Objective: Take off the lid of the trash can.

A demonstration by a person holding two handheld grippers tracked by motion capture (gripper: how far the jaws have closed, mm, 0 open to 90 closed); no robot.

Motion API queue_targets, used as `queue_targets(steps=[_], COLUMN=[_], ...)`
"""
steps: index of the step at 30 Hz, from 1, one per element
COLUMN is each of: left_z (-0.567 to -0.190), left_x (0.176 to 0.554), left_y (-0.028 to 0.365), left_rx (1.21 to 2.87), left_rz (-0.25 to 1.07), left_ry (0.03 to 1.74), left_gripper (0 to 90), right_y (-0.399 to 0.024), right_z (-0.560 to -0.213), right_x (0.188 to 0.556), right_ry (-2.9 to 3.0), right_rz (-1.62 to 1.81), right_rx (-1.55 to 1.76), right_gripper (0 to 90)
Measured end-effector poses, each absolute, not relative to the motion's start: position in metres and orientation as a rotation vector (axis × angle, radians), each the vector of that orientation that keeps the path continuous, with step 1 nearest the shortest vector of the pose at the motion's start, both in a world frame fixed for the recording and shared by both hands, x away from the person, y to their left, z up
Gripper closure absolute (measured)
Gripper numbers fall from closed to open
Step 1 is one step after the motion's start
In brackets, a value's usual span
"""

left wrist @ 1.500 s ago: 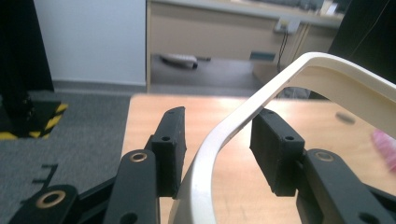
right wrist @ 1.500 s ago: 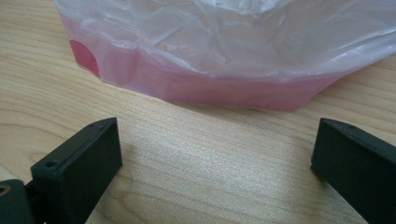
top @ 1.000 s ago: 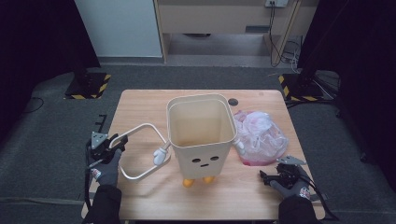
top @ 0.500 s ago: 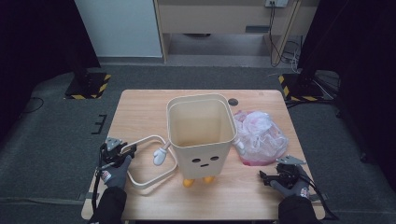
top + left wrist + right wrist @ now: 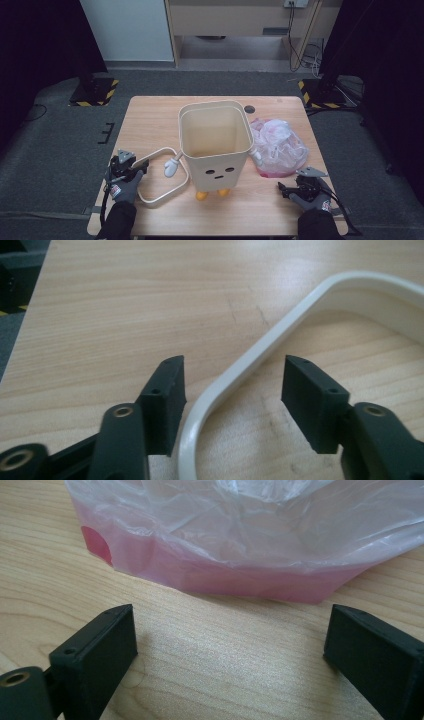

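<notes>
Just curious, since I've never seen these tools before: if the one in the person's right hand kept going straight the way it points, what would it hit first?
Probably the pink-tinted plastic bag. The right tool is open, with bare table between it and the bag.

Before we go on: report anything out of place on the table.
The bin's ring is off the bin, lying flat on the table beside it. The left tool straddles its rim, jaws just opened. Nothing spilled.

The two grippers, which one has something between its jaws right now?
The left gripper: the white ring lying on the table passes between its jaws, which have just opened. The right gripper has bare wood between its jaws.
</notes>
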State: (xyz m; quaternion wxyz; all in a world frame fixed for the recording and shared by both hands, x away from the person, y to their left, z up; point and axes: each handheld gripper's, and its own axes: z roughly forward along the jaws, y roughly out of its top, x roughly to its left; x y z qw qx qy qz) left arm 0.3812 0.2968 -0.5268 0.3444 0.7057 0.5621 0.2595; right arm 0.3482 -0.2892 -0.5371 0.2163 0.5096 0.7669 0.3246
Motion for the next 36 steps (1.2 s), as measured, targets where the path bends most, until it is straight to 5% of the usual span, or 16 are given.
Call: queue_targets(steps=[16, 19, 26, 36], left_z=[-0.535, -0.535, -0.535, -0.535], left_x=[0.382, 0.381, 0.381, 0.381], left_y=[0.294, 0.293, 0.293, 0.292], left_rx=[1.883, 1.883, 1.895, 1.897], left_rz=[0.668, 0.662, 0.657, 0.655], left_ry=[1.531, 1.538, 1.545, 1.548], left_gripper=[17.4, 11.8, 8.0, 6.8], right_y=[-0.287, -0.286, -0.286, -0.291], right_z=[-0.537, -0.536, -0.530, -0.515], right_x=[0.348, 0.345, 0.342, 0.334], right_ry=[2.142, 2.105, 2.074, 1.981], right_rz=[0.900, 0.918, 0.965, 1.041], right_rx=[1.419, 1.428, 1.386, 1.392], right_gripper=[3.8, 15.3, 22.6, 21.2])
